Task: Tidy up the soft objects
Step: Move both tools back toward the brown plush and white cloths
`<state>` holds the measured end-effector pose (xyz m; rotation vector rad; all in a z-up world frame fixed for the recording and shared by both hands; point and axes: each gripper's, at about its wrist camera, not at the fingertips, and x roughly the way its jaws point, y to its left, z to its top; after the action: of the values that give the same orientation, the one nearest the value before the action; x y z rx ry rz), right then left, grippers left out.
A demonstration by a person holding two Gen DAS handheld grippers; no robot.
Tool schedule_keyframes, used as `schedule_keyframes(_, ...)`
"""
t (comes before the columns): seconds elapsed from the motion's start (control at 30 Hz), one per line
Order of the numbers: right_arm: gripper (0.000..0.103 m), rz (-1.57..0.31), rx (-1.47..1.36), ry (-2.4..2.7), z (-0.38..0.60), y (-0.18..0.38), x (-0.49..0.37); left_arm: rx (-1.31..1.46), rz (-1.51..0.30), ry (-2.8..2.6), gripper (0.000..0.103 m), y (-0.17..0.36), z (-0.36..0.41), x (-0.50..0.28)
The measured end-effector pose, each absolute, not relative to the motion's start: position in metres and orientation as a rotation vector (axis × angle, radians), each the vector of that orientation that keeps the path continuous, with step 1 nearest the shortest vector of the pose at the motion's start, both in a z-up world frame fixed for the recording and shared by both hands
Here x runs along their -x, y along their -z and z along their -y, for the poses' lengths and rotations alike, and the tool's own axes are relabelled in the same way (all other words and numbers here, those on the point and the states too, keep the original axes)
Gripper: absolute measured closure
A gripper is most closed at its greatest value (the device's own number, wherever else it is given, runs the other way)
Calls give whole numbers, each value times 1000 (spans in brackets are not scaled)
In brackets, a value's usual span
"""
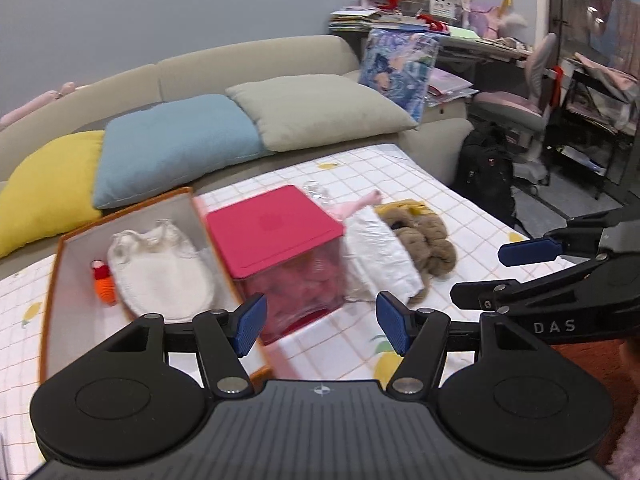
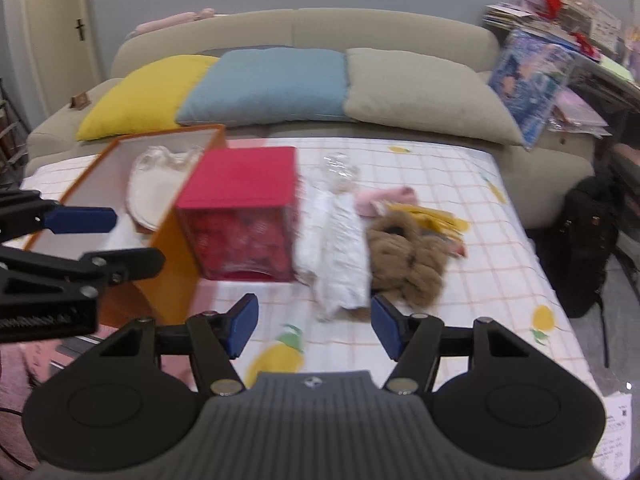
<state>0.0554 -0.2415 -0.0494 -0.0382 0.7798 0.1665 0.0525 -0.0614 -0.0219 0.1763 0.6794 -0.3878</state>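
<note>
An orange box (image 1: 52, 280) (image 2: 176, 280) stands open on the checked cloth and holds a white knitted item (image 1: 160, 268) (image 2: 156, 188) and a small orange-red toy (image 1: 105, 282). Beside it is a clear box with a red lid (image 1: 272, 228) (image 2: 240, 180). To its right lie a white padded item (image 1: 380, 256) (image 2: 336, 248), a brown fluffy toy (image 1: 428, 240) (image 2: 408, 260), a pink item (image 1: 356, 206) (image 2: 384, 198) and a yellow item (image 2: 436, 214). My left gripper (image 1: 322, 322) is open and empty above the red-lidded box's near corner. My right gripper (image 2: 314, 326) is open and empty, just short of the white item.
A beige sofa (image 2: 392, 28) with yellow (image 2: 144, 96), blue (image 2: 264, 84) and beige (image 2: 420, 92) cushions runs behind the table. A black backpack (image 2: 584, 240) sits on the floor at right. A cluttered desk (image 1: 480, 44) and chair (image 1: 520, 108) stand at far right.
</note>
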Motion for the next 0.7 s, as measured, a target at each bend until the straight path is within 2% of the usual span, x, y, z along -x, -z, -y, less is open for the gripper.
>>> schedule_keyframes(0.3, 41, -836, -49, -51, 285, 71, -64, -101, -735, 504, 30, 42, 90, -69)
schedule_keyframes(0.37, 45, -853, -64, -32, 289, 77, -68, -98, -755, 507, 30, 47, 97, -77)
schedule_keyframes(0.53, 46, -855, -107, 3, 298, 90, -86, -51, -818, 466, 30, 62, 110, -107)
schedule_keyframes(0.63, 54, -844, -109, 35, 301, 99, -100, -50, -843, 445, 31, 75, 122, -125)
schedule_keyframes(0.7, 55, -832, -111, 48, 304, 105, -108, -33, -853, 415, 31, 86, 127, -135)
